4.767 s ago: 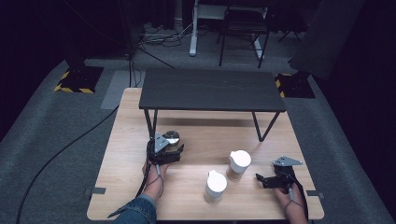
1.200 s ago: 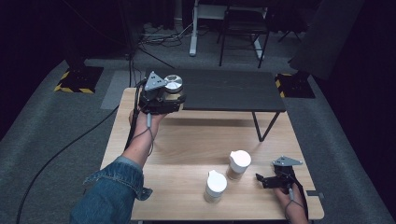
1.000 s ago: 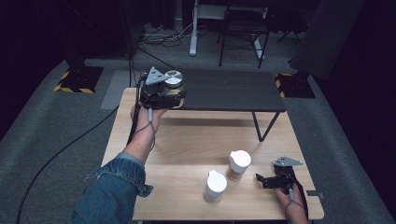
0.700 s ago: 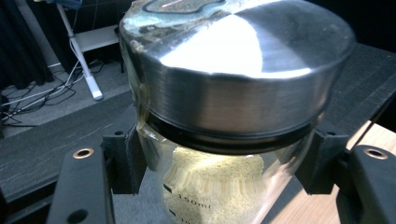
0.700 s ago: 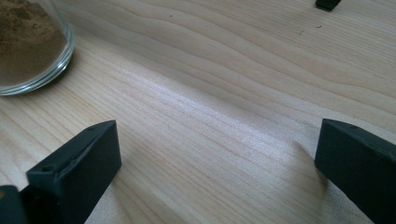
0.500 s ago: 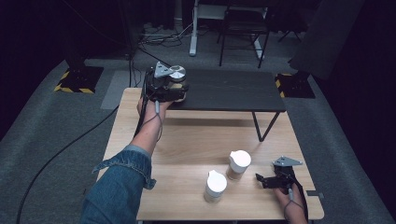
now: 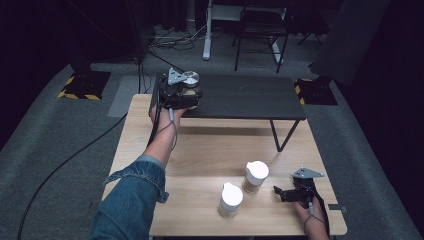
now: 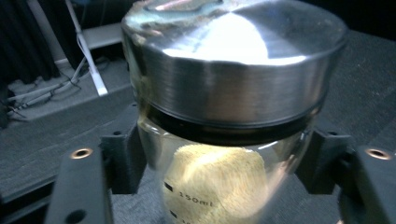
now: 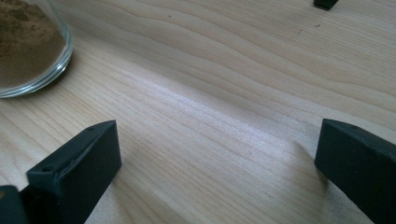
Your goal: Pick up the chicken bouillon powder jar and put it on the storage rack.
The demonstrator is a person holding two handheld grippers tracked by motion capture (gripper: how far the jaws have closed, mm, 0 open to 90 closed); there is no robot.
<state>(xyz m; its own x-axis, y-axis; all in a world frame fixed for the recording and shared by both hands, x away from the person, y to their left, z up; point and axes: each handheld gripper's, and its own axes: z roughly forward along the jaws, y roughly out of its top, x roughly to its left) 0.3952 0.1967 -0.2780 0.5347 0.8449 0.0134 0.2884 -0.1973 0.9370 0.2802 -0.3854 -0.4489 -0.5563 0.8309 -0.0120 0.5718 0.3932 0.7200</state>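
Note:
A glass jar [image 8: 233,93] with a silver metal lid and pale yellow powder inside sits between the jaws of my left gripper [image 8: 219,163], which is shut on it. In the high view, the left gripper [image 7: 182,94] holds this jar [image 7: 190,78] at the left end of the black shelf [image 7: 240,97]; whether the jar touches the shelf I cannot tell. My right gripper [image 7: 282,192] rests open on the wooden table [image 7: 200,150] at the front right. In the right gripper view, its jaws stand wide apart around bare wood, right gripper [image 9: 217,158].
Two jars with white lids [image 7: 256,175] [image 7: 231,199] stand near the table's front, left of the right gripper. A glass jar of brown powder [image 9: 28,51] shows at the upper left of the right gripper view. A cable [image 7: 75,155] trails off the table's left side.
The left gripper has lifted the silver-lidded jar from the table and carried it forward, then slightly right, to the black shelf's left end. The right gripper has stayed put.

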